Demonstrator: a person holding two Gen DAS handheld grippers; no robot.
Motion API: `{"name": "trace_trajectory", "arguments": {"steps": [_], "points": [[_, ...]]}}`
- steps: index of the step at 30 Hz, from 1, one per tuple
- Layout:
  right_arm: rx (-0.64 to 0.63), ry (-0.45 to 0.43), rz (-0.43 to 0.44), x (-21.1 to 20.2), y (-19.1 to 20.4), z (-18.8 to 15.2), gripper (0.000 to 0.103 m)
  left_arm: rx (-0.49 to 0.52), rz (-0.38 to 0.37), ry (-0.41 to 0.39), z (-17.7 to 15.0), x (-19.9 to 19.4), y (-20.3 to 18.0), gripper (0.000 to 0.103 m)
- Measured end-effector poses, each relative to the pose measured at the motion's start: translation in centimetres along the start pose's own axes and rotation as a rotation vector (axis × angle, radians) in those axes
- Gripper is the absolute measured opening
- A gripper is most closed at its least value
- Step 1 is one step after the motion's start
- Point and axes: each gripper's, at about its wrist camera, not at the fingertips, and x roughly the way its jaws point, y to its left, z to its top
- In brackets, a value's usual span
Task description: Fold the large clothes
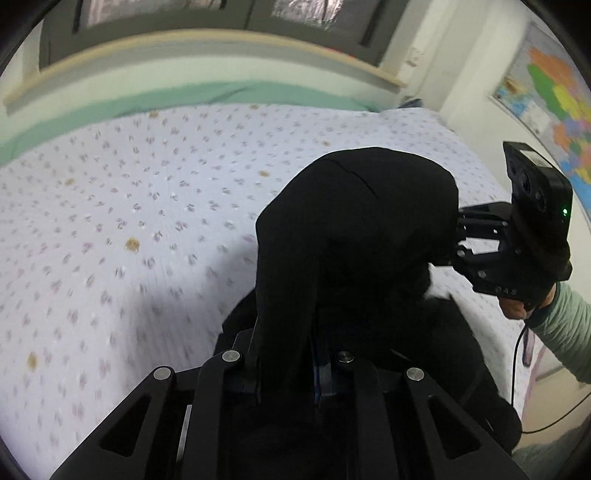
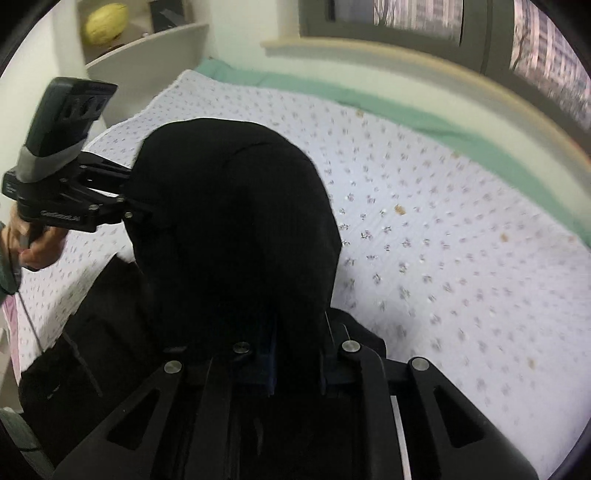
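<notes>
A black garment [image 1: 354, 229] hangs stretched between my two grippers above a bed, bulging up in the middle; its lower part rests on the sheet [image 1: 436, 350]. My left gripper [image 1: 286, 373] is shut on one edge of the cloth. My right gripper [image 2: 297, 365] is shut on the other edge of the garment [image 2: 236, 221]. In the left wrist view the right gripper [image 1: 456, 236] shows at the right, its fingertips buried in the cloth. In the right wrist view the left gripper [image 2: 127, 195] shows at the left, likewise in the cloth.
The bed has a pale floral sheet [image 1: 129, 206] with a green sheet [image 1: 207, 92] at its far edge. A window sill [image 2: 406, 55] runs behind it. A map [image 1: 554, 92] hangs on the right wall. A shelf with a yellow object [image 2: 105, 22] stands at the left.
</notes>
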Motion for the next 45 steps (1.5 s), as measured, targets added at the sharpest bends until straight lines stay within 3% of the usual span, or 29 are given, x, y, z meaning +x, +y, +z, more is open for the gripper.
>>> {"name": "trace_trajectory", "arguments": {"steps": [6,15,24,26,28,31,33,35,36,38,40,41,42,45], "points": [[-0.033,-0.027,-0.061,-6.0,6.7,-5.0,0.019,0.099,0.07,0.005,-7.1,-5.3,-6.9,0.018],[-0.032,0.01,-0.1,-6.8,13.0,-14.1,0.019,0.078,0.058,0.037,-15.5,-6.4,-9.3,0.019],[-0.079,-0.098,-0.215,-6.3,18.2,-22.5,0.019,0.107,0.053,-0.095,-23.3,-5.6,-11.2,0.019],[-0.104,-0.105,-0.237,-6.0,19.3,-24.0,0.019,0.122,0.021,-0.099,-25.1,-5.8,-11.9,0.023],[-0.115,-0.11,-0.263,-6.3,20.0,-25.9,0.02,0.151,0.044,-0.12,-26.5,-6.1,-12.6,0.036],[-0.069,-0.089,-0.288,-5.5,20.9,-27.4,0.029,0.165,0.106,-0.118,-28.3,-5.9,-13.2,0.042],[-0.025,-0.081,-0.317,-6.3,21.4,-28.8,0.043,0.153,0.135,-0.123,-29.4,-6.7,-13.4,0.043],[0.011,-0.083,-0.352,-7.7,21.6,-30.0,0.054,0.123,0.117,-0.135,-30.4,-8.4,-13.4,0.047],[0.05,-0.077,-0.355,-8.8,21.6,-30.7,0.056,0.103,0.1,-0.142,-30.8,-9.5,-13.5,0.047],[0.112,-0.085,-0.316,-11.1,21.2,-31.1,0.056,0.092,0.091,-0.179,-30.9,-12.2,-14.0,0.047],[0.156,-0.161,-0.258,-14.2,20.7,-29.3,0.059,0.077,0.111,-0.235,-29.0,-14.6,-14.5,0.049],[0.184,-0.192,-0.234,-15.3,20.3,-28.1,0.07,0.049,0.1,-0.259,-27.9,-15.4,-14.6,0.052],[0.21,-0.204,-0.217,-15.8,20.1,-27.1,0.081,0.001,0.079,-0.274,-26.5,-15.9,-14.6,0.063],[0.328,-0.228,-0.14,-15.2,17.9,-20.7,0.084,-0.136,-0.052,-0.257,-21.8,-14.7,-14.1,0.066]]}}
